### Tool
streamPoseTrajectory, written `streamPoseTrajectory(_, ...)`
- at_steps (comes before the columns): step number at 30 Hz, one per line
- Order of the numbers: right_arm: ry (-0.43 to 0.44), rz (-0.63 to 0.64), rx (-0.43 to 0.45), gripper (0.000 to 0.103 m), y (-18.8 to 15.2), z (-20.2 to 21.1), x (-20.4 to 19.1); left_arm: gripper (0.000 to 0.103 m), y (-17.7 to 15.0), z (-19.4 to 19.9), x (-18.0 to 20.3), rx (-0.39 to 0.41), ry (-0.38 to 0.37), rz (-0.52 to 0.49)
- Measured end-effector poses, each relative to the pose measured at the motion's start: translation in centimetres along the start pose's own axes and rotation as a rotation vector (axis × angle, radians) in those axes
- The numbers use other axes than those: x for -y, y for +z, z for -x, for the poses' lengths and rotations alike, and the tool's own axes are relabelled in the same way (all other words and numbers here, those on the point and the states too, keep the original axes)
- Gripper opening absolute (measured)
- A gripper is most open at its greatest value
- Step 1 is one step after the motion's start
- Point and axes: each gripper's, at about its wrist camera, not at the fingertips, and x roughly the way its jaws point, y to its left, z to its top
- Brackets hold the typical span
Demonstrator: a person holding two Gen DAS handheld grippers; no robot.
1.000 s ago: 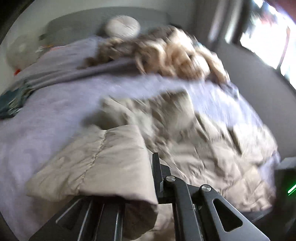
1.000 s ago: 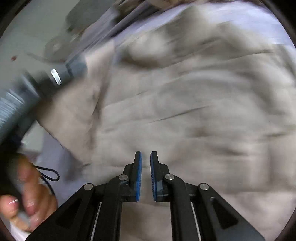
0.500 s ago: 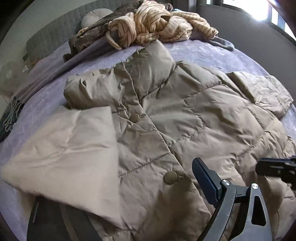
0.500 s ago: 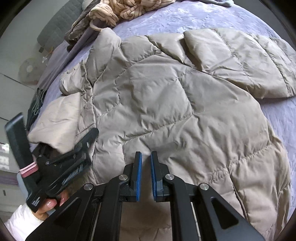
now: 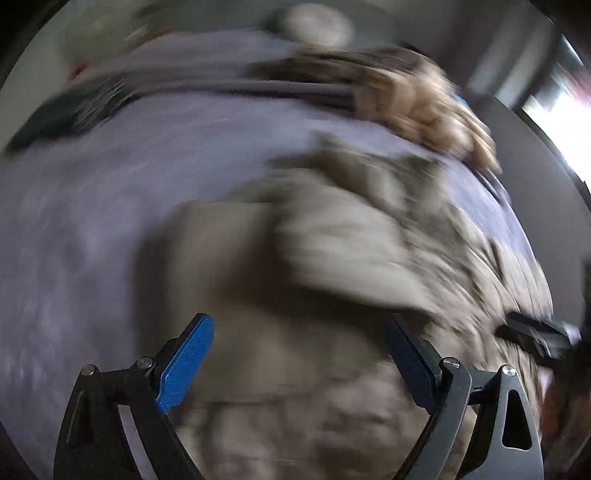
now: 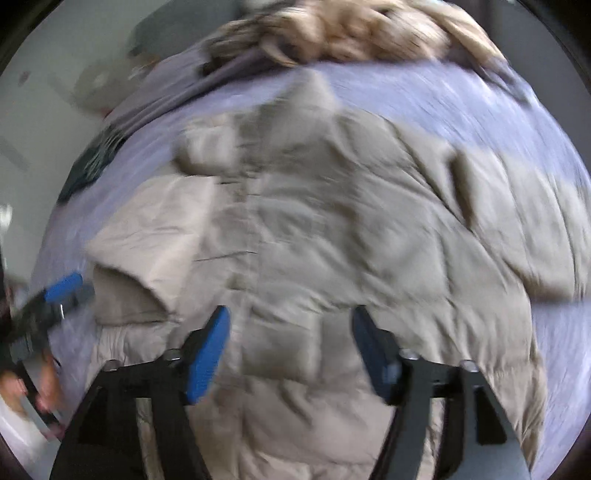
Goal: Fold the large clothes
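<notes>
A beige puffer jacket lies spread on the lilac bedspread, front up, with its left sleeve folded in over the body. It also shows, blurred, in the left wrist view. My left gripper is open and empty above the jacket's left side; it also shows at the left edge of the right wrist view. My right gripper is open and empty above the jacket's lower middle; part of it shows in the left wrist view.
A heap of tan striped and dark clothes lies at the far side of the bed, with a round cushion and grey headboard behind. A dark cloth lies at the bed's left edge. A window is at right.
Both grippers have opened: the left let go of the folded sleeve, which now lies on the jacket, and the right went from shut to open. Both cameras are moving fast.
</notes>
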Motion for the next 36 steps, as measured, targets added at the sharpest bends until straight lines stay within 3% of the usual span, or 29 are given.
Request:
streamPoseTrajectory(3, -0.028, 0.206, 0.039, 0.080, 0.9, -0.1, -5.4, 0.094, 0.7, -1.5, -5.8, -0.035, -0.046, 0.172)
streamPoseTrajectory(7, -0.104, 0.481, 0.090, 0.080, 1.1, -1.3, -12.4, 0.094, 1.2, -5.4, -10.2, -0.116, -0.232, 0.318)
streamPoseTrajectory(9, -0.138, 0.598, 0.113, 0.080, 0.8, -2.2, -15.4, 0.081, 1.3, -7.1, -10.8, -0.132, -0.255, 0.336)
streamPoseTrajectory(11, -0.186, 0.673, 0.118, 0.080, 0.7, -3.3, -17.3, 0.036, 1.2, -8.5, -11.0, -0.164, -0.268, 0.337)
streamPoseTrajectory(14, -0.275, 0.766, 0.129, 0.080, 0.9, -5.8, -19.6, 0.025, 0.9, -8.6, -10.4, -0.154, -0.253, 0.307)
streamPoseTrajectory(18, -0.368, 0.807, 0.110, 0.080, 1.8, -8.9, -20.4, 0.025, 1.4, -7.7, -9.6, -0.130, -0.176, 0.226)
streamPoseTrajectory(19, -0.389, 0.793, 0.106, 0.078, 2.1, -9.3, -20.1, 0.025, 1.6, -7.6, -9.4, -0.127, -0.160, 0.212)
streamPoseTrajectory(20, -0.395, 0.739, 0.120, 0.054, 2.7, -9.1, -19.0, 0.025, 1.7, -7.5, -9.2, -0.123, -0.143, 0.198)
streamPoseTrajectory(21, -0.385, 0.676, 0.129, 0.009, 3.1, -8.4, -17.9, 0.025, 1.8, -7.4, -9.2, -0.119, -0.131, 0.187)
streamPoseTrajectory(22, -0.371, 0.577, 0.143, 0.005, 3.8, -7.5, -16.2, 0.025, 1.7, -7.3, -9.1, -0.116, -0.117, 0.170)
streamPoseTrajectory(25, -0.298, 0.309, 0.151, 0.006, 4.7, -5.3, -10.7, 0.025, 1.8, -7.5, -8.9, -0.114, -0.094, 0.148)
streamPoseTrajectory(28, -0.168, 0.047, 0.082, 0.006, 4.2, -5.2, -4.7, 0.025, 1.8, -7.8, -9.0, -0.114, -0.085, 0.145)
streamPoseTrajectory(33, -0.002, -0.241, -0.015, 0.009, 1.1, -6.8, 1.5, 0.026, 2.1, -8.1, -8.7, -0.115, -0.042, 0.128)
streamPoseTrajectory(34, 0.027, -0.274, -0.020, 0.010, 0.6, -6.7, 2.2, 0.031, 2.2, -8.1, -8.4, -0.110, -0.032, 0.123)
streamPoseTrajectory(36, 0.052, -0.312, -0.025, 0.029, -0.4, -5.9, 3.2, 0.057, 2.4, -7.4, -8.3, -0.096, 0.028, 0.110)
